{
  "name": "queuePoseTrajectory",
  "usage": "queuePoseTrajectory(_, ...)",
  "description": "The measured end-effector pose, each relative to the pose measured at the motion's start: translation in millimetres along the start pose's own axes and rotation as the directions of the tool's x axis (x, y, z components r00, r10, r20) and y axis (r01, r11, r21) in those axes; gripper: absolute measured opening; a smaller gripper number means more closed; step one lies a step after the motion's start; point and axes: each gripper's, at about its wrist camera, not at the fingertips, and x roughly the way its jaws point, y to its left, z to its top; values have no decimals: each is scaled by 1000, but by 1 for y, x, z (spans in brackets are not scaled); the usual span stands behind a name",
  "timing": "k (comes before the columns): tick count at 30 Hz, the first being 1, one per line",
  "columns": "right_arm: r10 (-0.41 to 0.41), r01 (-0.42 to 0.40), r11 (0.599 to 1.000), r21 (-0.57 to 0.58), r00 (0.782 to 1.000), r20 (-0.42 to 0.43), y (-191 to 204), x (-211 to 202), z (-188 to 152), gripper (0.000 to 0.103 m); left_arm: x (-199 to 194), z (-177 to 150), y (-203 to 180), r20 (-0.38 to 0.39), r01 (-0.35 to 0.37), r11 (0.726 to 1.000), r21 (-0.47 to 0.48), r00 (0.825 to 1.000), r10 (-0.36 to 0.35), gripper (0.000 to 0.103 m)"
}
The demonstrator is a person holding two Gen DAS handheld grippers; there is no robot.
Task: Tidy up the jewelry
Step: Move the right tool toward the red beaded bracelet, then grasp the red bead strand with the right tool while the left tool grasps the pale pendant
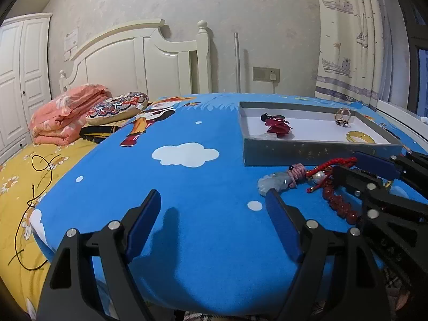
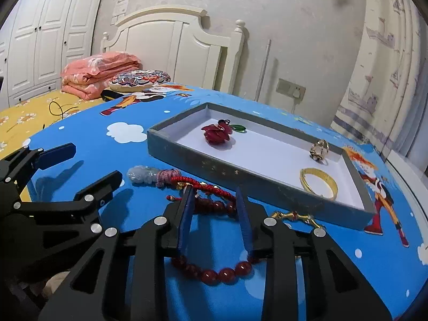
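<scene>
A grey tray (image 2: 187, 157) with a white floor holds a red flower pendant (image 2: 216, 133), a ring (image 2: 319, 149) and a gold bangle (image 2: 318, 183). In front of it lie a pale jade pendant (image 2: 141, 175) on pink cord, a red braided cord (image 2: 208, 186), a red bead bracelet (image 2: 227, 274) and a small gold piece (image 2: 294, 216). My right gripper (image 2: 214, 191) is low over the bracelet, open narrowly, with beads and red cord between its fingers. My left gripper (image 1: 214, 203) is wide open over bare blue cloth, left of the jade pendant (image 1: 272, 183).
A blue cartoon cloth (image 1: 187, 182) covers the rounded table. A bed behind on the left carries a folded orange quilt (image 1: 67, 112), a round patterned cushion (image 1: 117, 107) and a loose black cord (image 1: 34, 187). A curtain (image 1: 347, 40) hangs at the right.
</scene>
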Motion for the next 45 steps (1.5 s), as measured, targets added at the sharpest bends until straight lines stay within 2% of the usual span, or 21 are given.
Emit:
queuePoseTrajectory(8, 7, -7, 999, -32, 1000, -9, 3, 13, 6, 31, -3, 1, -3, 7, 2, 1000, 12, 1000, -2, 78)
queuePoseTrajectory(10, 16, -16, 999, -44, 1000, 2, 5, 13, 7, 6, -3, 1, -3, 8, 0, 1000, 14, 1000, 0, 78)
queuePoseTrajectory(15, -1, 2, 1000, -30, 999, 41, 1, 2, 5, 6, 0, 3, -7, -5, 5, 1000, 19, 1000, -5, 78)
queuePoseTrajectory(21, -43, 38, 998, 57, 996, 77, -26, -14, 6, 6, 10, 14, -12, -59, 49, 999, -12, 997, -50, 77)
queuePoseTrajectory(26, -53, 45, 995, 92, 995, 88, -40, -21, 4, 6, 24, 29, -25, -97, 71, 997, -3, 993, -71, 61)
queuePoseTrajectory(33, -42, 32, 995, 97, 994, 104, -47, -29, -4, 6, 40, 30, -45, -144, 68, 998, 13, 987, -66, 57)
queuePoseTrajectory(37, -29, 17, 994, 109, 994, 104, -49, -29, -8, 6, 40, 28, -49, -135, 43, 999, 29, 990, -38, 57)
queuePoseTrajectory(38, -26, 14, 994, 109, 994, 104, -49, -30, -9, 6, 41, 27, -48, -135, 48, 999, 24, 990, -44, 54)
queuePoseTrajectory(40, -22, 11, 994, 108, 994, 105, -48, -31, -11, 6, 40, 26, -48, -127, 75, 997, 22, 989, -72, 42)
queuePoseTrajectory(41, -23, 11, 994, 109, 994, 107, -48, -32, -12, 6, 38, 24, -48, -109, 73, 997, 35, 992, -69, 28)
queuePoseTrajectory(42, -25, 13, 994, 110, 994, 105, -48, -31, -11, 6, 36, 21, -50, -96, 73, 996, 49, 993, -68, 20)
queuePoseTrajectory(45, -28, 15, 993, 116, 994, 107, -47, -32, -13, 6, 29, 16, -52, -71, 83, 994, 64, 994, -78, 20)
